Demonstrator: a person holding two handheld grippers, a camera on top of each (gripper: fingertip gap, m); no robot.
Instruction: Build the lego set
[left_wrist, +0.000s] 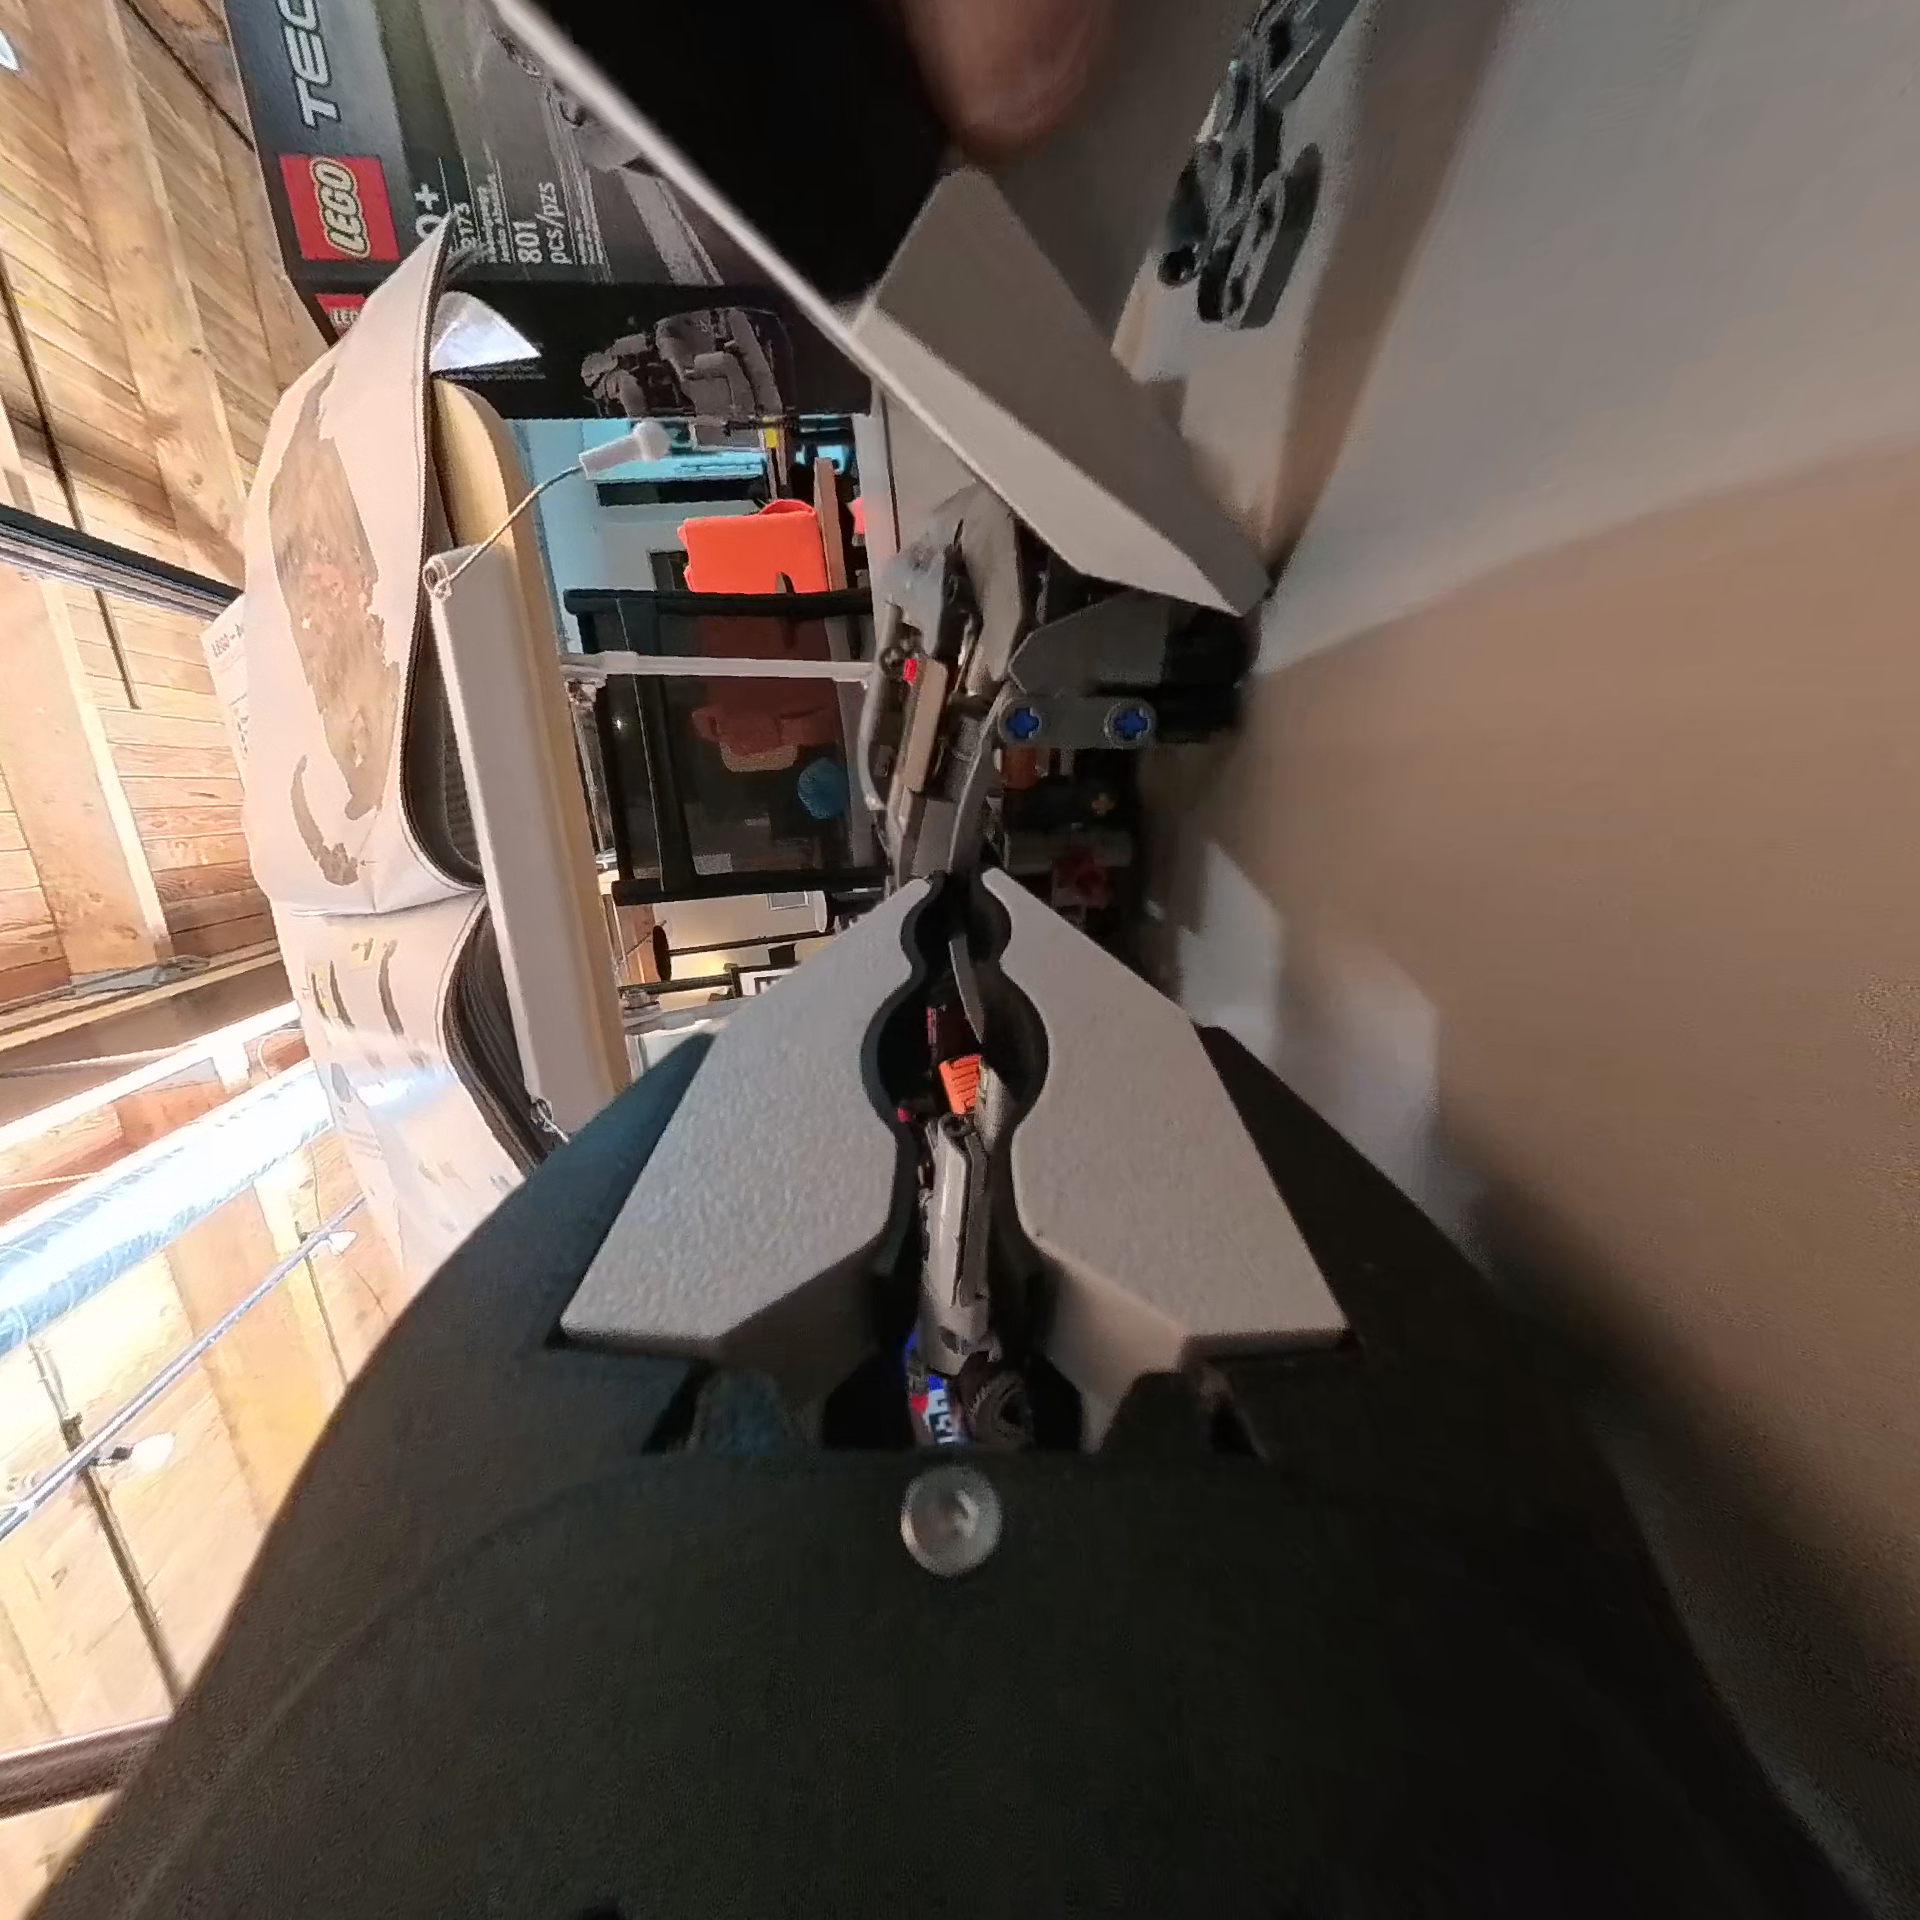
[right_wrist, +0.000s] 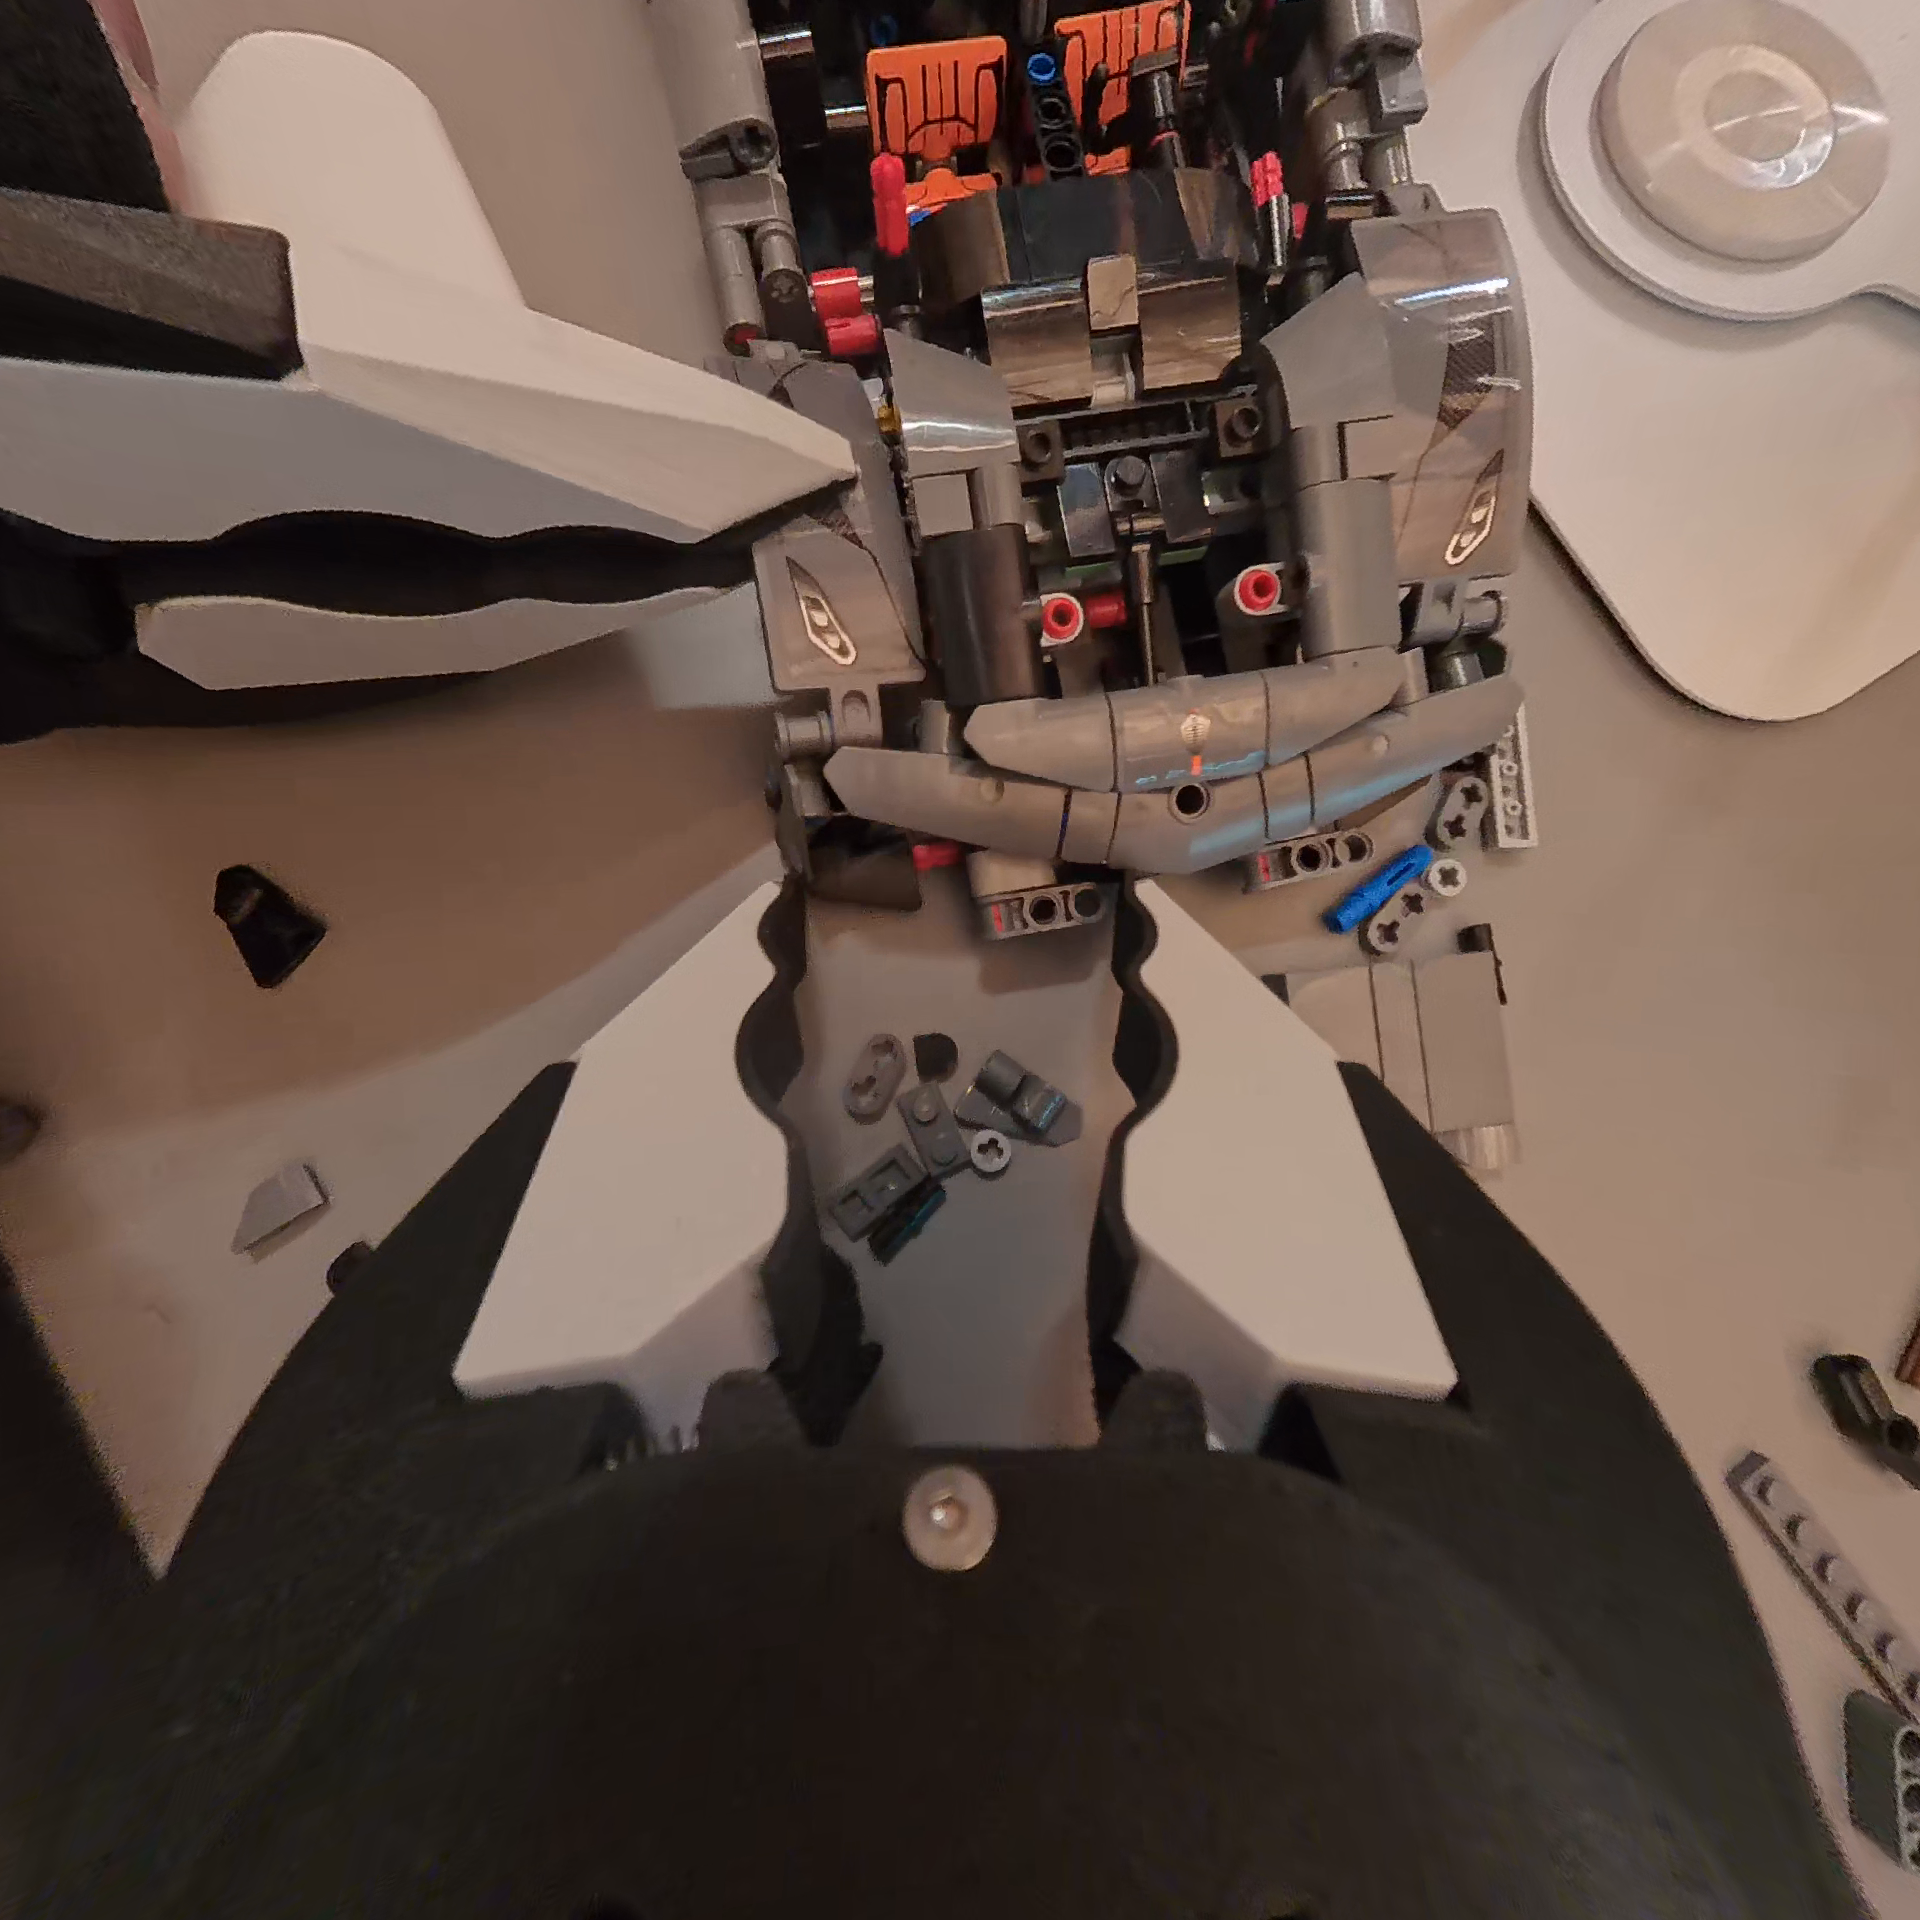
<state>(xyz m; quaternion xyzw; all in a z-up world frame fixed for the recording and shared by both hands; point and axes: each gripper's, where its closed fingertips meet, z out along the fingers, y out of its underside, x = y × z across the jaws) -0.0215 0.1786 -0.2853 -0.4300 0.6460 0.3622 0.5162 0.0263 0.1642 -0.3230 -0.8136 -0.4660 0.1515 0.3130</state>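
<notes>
1. The right tool (right_wrist: 951, 925) is hovering with its jaws spread wide and nothing in them, just short of the car model (right_wrist: 1132, 540).
2. Small loose pieces (right_wrist: 935, 1132) are lying on the bench (right_wrist: 416, 831) between those jaws, in front of the model.
3. The left tool (left_wrist: 961, 883) is clamping narrowly on the model's side.
4. The set box (left_wrist: 468, 177) is standing beyond the model.
</notes>
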